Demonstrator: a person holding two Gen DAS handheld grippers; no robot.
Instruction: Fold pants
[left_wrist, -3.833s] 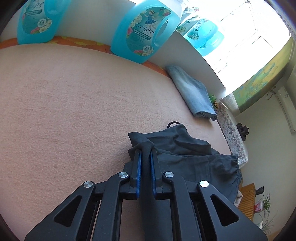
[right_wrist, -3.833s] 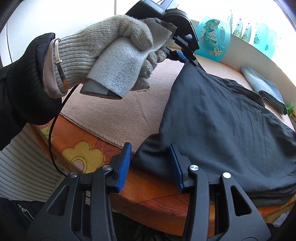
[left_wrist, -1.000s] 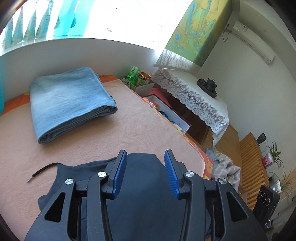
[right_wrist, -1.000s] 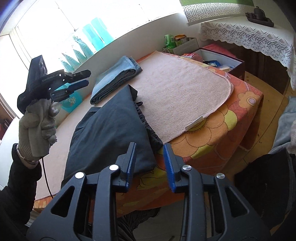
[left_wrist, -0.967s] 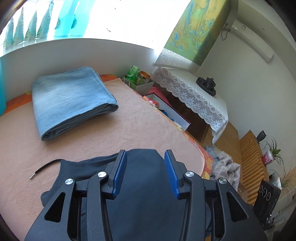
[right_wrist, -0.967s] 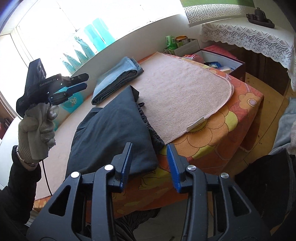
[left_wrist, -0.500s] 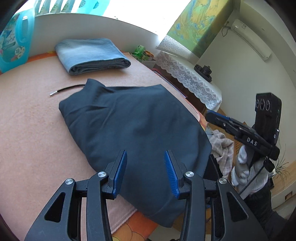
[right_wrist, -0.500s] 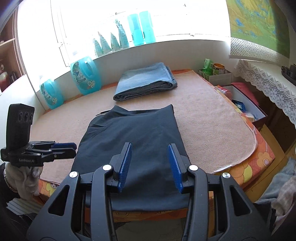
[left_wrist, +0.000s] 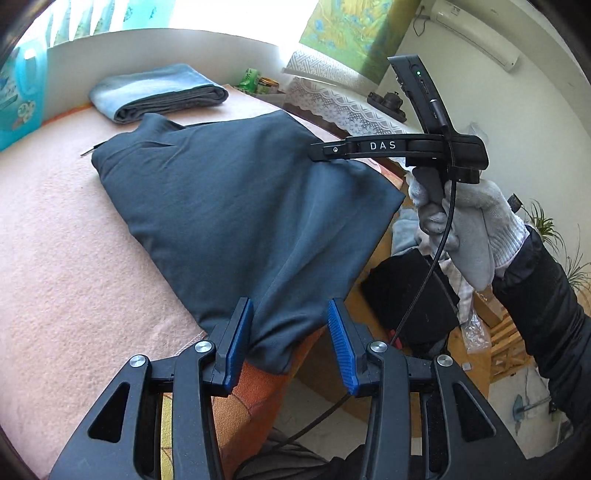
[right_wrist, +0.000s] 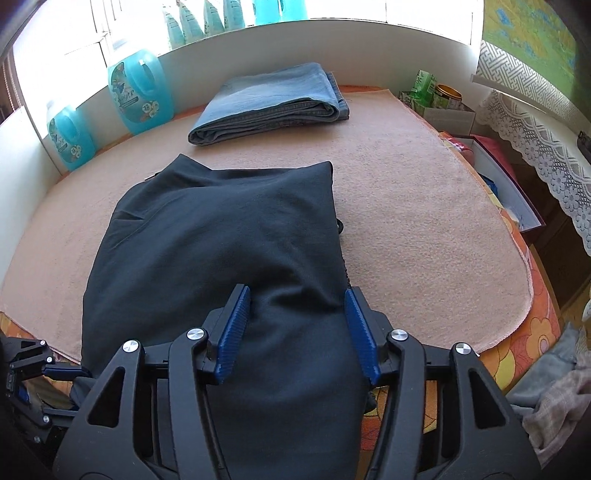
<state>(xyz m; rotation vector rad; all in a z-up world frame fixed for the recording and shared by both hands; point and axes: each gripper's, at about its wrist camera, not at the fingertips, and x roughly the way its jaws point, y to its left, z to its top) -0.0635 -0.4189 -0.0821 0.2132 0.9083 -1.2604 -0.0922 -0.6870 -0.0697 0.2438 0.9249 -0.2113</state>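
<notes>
Right claw (right_wrist: 295, 328) opening over dark pants (right_wrist: 221, 229) (folded jeans (right_wrist: 269, 107) beyond).

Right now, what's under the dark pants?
The dark pants lie on the pink towel, which covers an orange floral sheet; their near end hangs over the edge. A black cord peeks out beside them. Anything beneath the folded layers is hidden.

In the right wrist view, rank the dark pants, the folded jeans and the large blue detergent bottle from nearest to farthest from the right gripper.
1. dark pants: directly under the right gripper, whose jaws are opening, cloth between them.
2. folded jeans: beyond the pants, centre of the mat.
3. large blue detergent bottle: far left, against the white wall; only slightly beyond the jeans.
</notes>
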